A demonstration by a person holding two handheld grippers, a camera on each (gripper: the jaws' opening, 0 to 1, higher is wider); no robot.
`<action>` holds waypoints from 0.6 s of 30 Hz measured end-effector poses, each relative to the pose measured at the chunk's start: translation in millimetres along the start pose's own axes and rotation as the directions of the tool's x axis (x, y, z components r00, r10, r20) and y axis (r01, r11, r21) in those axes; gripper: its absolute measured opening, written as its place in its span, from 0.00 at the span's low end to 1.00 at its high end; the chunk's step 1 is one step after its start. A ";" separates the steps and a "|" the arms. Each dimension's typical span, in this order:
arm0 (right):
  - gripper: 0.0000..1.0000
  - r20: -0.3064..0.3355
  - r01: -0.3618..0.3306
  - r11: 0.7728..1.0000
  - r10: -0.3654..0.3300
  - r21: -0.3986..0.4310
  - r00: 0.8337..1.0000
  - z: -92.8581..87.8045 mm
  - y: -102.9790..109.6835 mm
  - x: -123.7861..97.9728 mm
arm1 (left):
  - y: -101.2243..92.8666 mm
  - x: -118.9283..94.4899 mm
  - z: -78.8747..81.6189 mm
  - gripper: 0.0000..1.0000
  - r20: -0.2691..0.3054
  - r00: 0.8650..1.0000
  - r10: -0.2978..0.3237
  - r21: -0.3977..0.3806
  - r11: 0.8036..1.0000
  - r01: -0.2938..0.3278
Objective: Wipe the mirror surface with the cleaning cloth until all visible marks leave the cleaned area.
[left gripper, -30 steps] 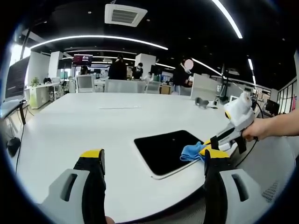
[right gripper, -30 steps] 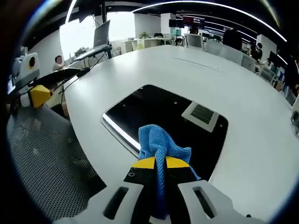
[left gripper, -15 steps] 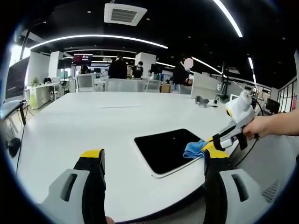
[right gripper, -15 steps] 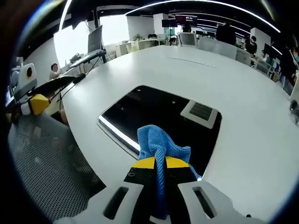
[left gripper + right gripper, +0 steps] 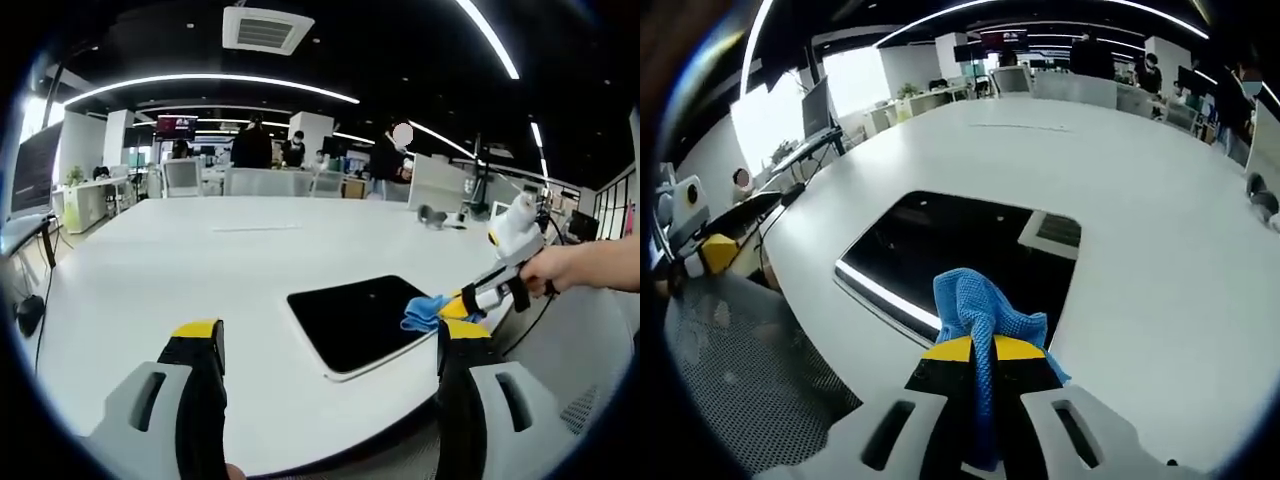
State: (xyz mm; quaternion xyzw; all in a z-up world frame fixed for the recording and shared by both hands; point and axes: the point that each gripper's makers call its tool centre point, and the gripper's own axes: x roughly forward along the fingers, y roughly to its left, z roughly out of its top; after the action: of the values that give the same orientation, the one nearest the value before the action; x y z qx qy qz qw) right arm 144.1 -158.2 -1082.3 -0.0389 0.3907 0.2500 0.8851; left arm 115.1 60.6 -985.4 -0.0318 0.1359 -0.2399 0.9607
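Observation:
A dark rectangular mirror (image 5: 358,318) (image 5: 960,245) lies flat near the front edge of a big white table (image 5: 200,270) (image 5: 1160,240). My right gripper (image 5: 978,347) is shut on a blue cleaning cloth (image 5: 982,310), whose bunched end rests over the mirror's near side. In the left gripper view that cloth (image 5: 425,311) sits at the mirror's right edge, with the right gripper (image 5: 462,304) and a person's hand (image 5: 560,270) behind it. My left gripper (image 5: 325,345) stands open above the table's front edge, nothing between its jaws.
A mesh chair (image 5: 750,390) stands by the table edge on the left of the right gripper view. Desks, monitors and several people (image 5: 252,148) fill the office at the back. A small grey object (image 5: 432,217) lies on the far right of the table.
The right gripper has carried the cloth across the mirror's edge, drifting right and slightly up in the left gripper view. The left gripper has held still.

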 end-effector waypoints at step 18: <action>0.00 -0.013 0.028 0.999 -0.028 -0.033 1.000 -1.6 -4.8 -2.0 | 0.6 0.2 2.0 0.85 0.008 1.000 0.002 0.001 1.000 -0.002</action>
State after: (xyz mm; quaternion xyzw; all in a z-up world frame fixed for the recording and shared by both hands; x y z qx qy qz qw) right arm 144.2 -163.7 -1082.6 -0.0606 0.3917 0.2436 0.8852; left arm 116.1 61.0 -983.7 -0.0324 0.1319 -0.2388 0.9615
